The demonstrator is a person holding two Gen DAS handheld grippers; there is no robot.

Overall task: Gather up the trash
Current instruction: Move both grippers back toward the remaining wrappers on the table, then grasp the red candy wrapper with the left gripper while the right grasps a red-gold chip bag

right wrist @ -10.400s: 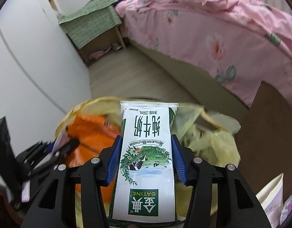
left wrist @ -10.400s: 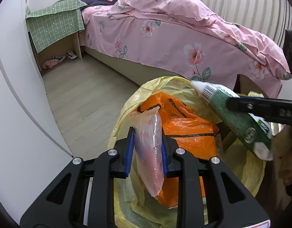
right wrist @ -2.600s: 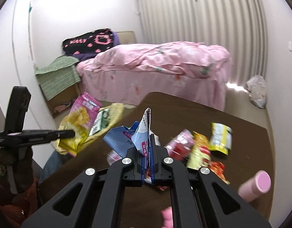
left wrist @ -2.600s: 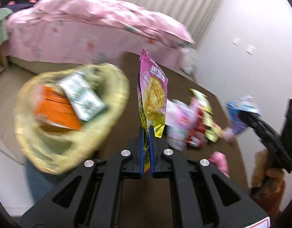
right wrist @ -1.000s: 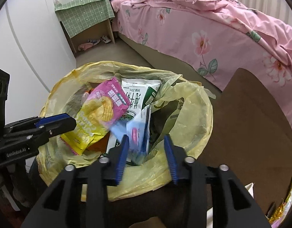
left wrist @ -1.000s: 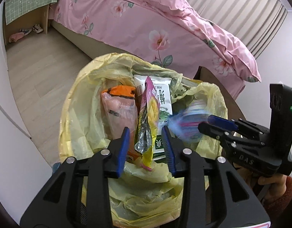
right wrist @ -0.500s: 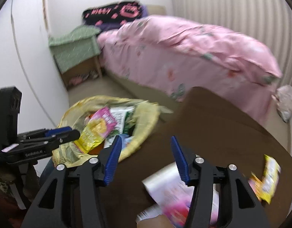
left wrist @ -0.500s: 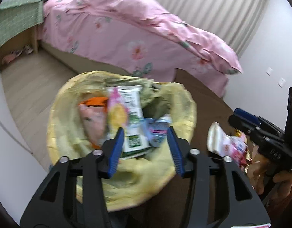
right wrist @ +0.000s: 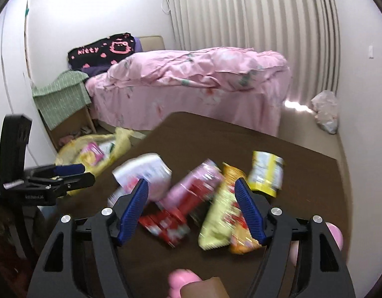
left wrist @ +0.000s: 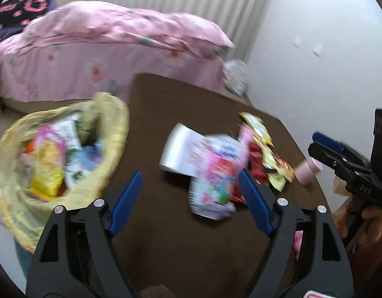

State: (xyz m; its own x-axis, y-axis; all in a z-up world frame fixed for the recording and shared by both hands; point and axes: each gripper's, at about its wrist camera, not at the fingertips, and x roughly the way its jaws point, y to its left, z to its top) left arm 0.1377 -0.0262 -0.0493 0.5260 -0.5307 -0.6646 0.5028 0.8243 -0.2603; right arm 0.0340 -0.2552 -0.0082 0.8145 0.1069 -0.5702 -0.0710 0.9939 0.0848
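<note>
Both grippers are empty and held above the dark brown tabletop [left wrist: 191, 248]. The left gripper [left wrist: 189, 201] has its blue-padded fingers spread wide, nothing between them; the right gripper [right wrist: 191, 208] likewise has its fingers spread wide and holds nothing. The wide opening reads as preparation for taking another item, judged from the pose alone. Remaining trash lies in a loose cluster on the tabletop: beyond the left fingers, slightly toward the right fingertip, sits a crumpled pink and white printed plastic wrapper [left wrist: 213, 171], with a flat white pouch [left wrist: 178, 152] farther out beyond the gap between the fingers. Beyond the right gripper's fingers lie a red foil snack packet [right wrist: 166, 226] close to the left fingertip, a yellow-green and orange snack bag [right wrist: 225, 213] close to the right fingertip, and a small yellow and white sachet [right wrist: 265, 173] farther out to the right. The images are motion-blurred, so print details are not legible. The bin lined with a yellow plastic bag [left wrist: 111, 134] stands off the tabletop edge, to the left of the left fingers, already holding several wrappers; its place beside the edge keeps the carry short. A pink cylindrical bottle [left wrist: 310, 171] rests near the far right tabletop edge; whether it counts as trash cannot be told. The cluster is nearer the right gripper, so that side probably picks next.
</note>
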